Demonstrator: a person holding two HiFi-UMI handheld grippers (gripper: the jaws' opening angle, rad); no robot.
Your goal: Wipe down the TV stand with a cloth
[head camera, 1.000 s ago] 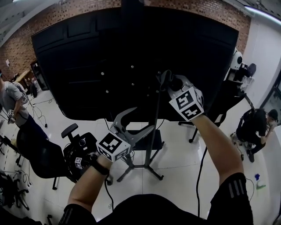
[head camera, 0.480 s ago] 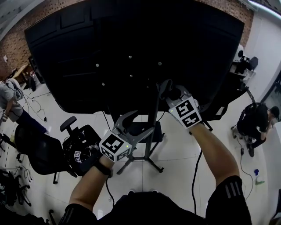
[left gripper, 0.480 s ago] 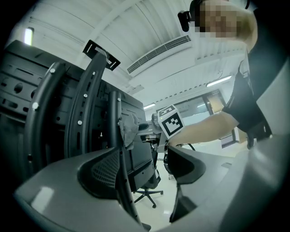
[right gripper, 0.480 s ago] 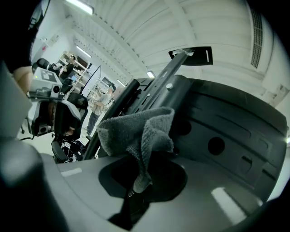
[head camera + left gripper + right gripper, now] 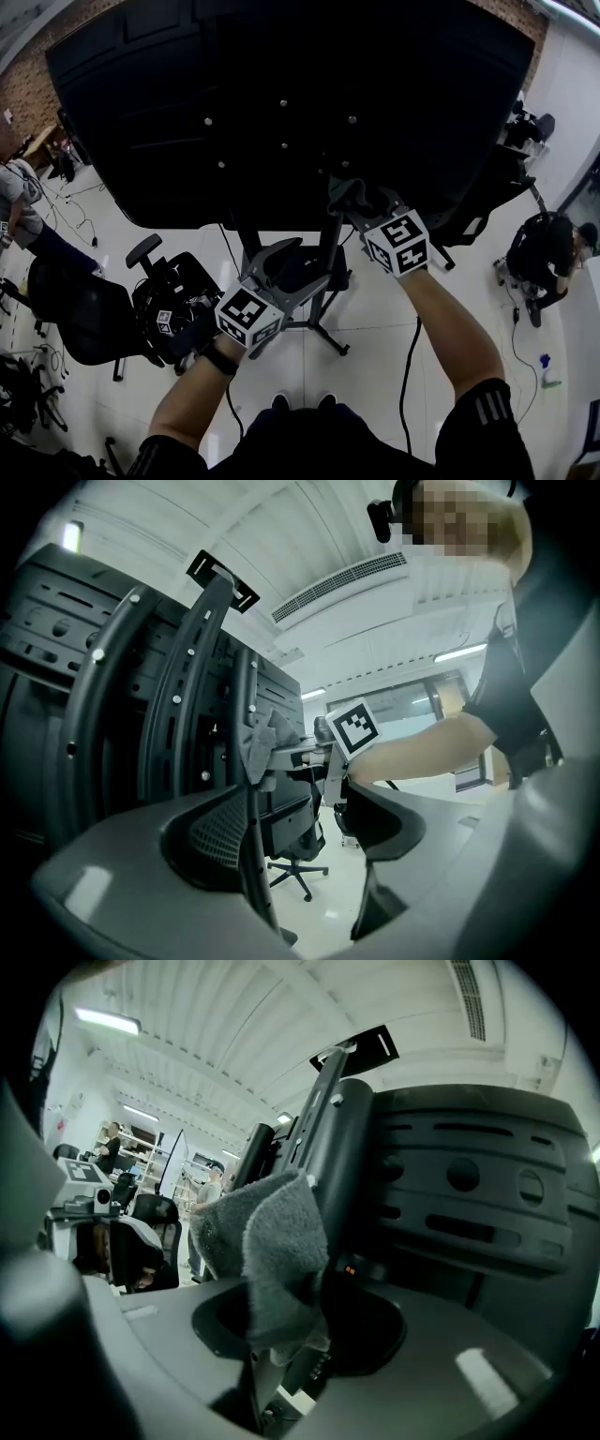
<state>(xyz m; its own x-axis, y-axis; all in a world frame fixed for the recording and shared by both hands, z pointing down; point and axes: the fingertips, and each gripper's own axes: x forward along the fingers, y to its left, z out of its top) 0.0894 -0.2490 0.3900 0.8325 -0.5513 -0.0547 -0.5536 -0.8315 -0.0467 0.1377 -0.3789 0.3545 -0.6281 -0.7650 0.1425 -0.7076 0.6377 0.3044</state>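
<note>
A big black TV (image 5: pixel 281 94) is seen from behind, on a dark stand pole (image 5: pixel 328 253). A grey cloth (image 5: pixel 349 194) sits against the pole at the tips of my right gripper (image 5: pixel 345 199). In the right gripper view the cloth (image 5: pixel 272 1251) hangs against the pole (image 5: pixel 328 1157), between the wide-apart jaws of the right gripper (image 5: pixel 300 1326). These jaws have just been opening. My left gripper (image 5: pixel 286 267) is lower on the pole, open. In the left gripper view the pole (image 5: pixel 246 789) runs between the jaws of the left gripper (image 5: pixel 291 846); the cloth (image 5: pixel 258 742) shows above.
The stand's legs (image 5: pixel 323 330) spread on the pale floor below my grippers. A black office chair (image 5: pixel 84 319) stands at the left and a cable (image 5: pixel 410 375) trails down the floor. One person (image 5: pixel 548 258) crouches at the right, another (image 5: pixel 19 202) stands at the left. A spray bottle (image 5: pixel 547 367) sits at the right.
Both grippers have slid down the pole, the cloth going down with the right one. The right gripper has rolled, so its marker cube sits more level.
</note>
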